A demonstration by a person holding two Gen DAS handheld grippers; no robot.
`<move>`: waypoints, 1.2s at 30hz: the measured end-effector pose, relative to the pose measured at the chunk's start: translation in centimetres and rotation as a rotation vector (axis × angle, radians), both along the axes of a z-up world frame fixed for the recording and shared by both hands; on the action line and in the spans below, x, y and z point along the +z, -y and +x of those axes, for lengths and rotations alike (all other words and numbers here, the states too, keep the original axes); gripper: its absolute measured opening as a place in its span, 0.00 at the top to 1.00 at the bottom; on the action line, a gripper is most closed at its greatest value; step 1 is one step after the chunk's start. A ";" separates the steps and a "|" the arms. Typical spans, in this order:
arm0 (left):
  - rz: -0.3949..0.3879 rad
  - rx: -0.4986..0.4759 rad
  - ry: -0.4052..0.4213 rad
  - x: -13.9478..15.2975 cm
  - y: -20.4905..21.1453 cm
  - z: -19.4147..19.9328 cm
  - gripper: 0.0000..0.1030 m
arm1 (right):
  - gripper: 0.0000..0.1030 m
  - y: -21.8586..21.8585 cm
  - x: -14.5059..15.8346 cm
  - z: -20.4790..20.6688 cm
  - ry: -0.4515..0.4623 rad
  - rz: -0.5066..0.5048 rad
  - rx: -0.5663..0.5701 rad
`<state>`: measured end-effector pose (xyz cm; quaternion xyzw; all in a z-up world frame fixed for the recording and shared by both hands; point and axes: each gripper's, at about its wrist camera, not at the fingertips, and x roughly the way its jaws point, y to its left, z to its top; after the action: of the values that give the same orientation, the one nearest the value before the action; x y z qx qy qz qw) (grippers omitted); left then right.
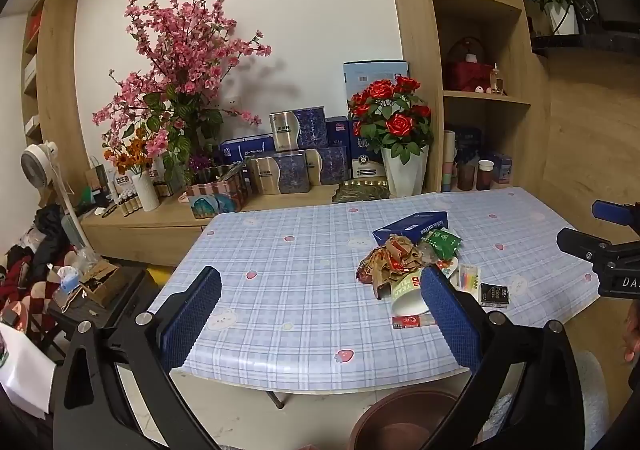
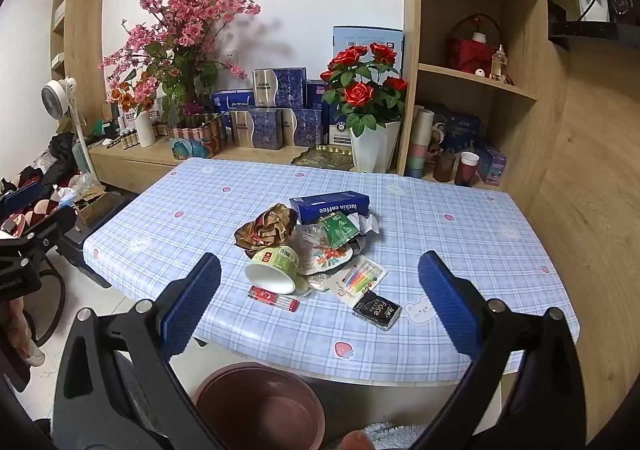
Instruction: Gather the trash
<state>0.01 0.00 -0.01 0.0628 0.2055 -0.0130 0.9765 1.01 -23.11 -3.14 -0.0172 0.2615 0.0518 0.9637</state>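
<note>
A table (image 2: 460, 218) covered with a blue plaid cloth is seen in both wrist views, and every other place is given relative to it. Below its near edge, on the floor, a brown round bin (image 2: 260, 406) is seen, open at the top. Both grippers are held in front of the near edge, above the bin. The left gripper (image 1: 320, 314) is spread wide, its blue pads well apart, and nothing is held between them. The right gripper (image 2: 320, 304) is likewise opened wide and nothing is gripped.

The trash is gathered in one heap near the middle of the table. At the far side of the heap a blue luckin coffee box (image 2: 330, 204) is laid flat. Just beside it, on the left, a crumpled brown wrapper (image 2: 268, 230) is found. A green sachet (image 2: 340, 228) is rested against the box. Nearer the edge, a paper cup (image 2: 274, 268) is tipped on its side, mouth toward the cameras. A clear packet of coloured candles (image 2: 360, 278) is placed to its right, and a small black packet (image 2: 376, 310) lies nearest the right gripper. A red lighter (image 2: 274, 297) lies just in front of the cup.
</note>
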 end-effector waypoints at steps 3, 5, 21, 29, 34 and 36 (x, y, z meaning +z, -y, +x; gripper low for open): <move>0.004 0.001 -0.002 0.0 0.0 0.0 0.05 | 0.05 0.0 0.0 0.1 -0.003 0.003 0.002; -0.003 -0.001 -0.004 0.0 -0.1 0.0 0.05 | 0.05 0.0 0.0 0.1 -0.003 0.001 0.002; 0.002 -0.002 -0.007 0.0 0.0 0.0 0.05 | 0.05 -0.4 0.4 0.0 -0.003 0.002 0.000; 0.002 -0.002 -0.011 0.0 0.0 0.0 0.05 | 0.05 -0.5 0.3 0.0 -0.003 0.000 0.001; 0.002 -0.002 -0.012 0.0 0.0 0.1 0.05 | 0.05 -0.5 0.3 0.1 -0.003 -0.002 -0.001; 0.002 -0.001 -0.012 -0.8 -0.7 -0.1 0.05 | 0.05 -0.5 0.3 0.1 -0.003 -0.002 -0.001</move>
<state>-0.13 0.69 -0.81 0.0640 0.2115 -0.0138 0.9752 1.08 -22.57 -2.81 -0.0180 0.2628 0.0511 0.9633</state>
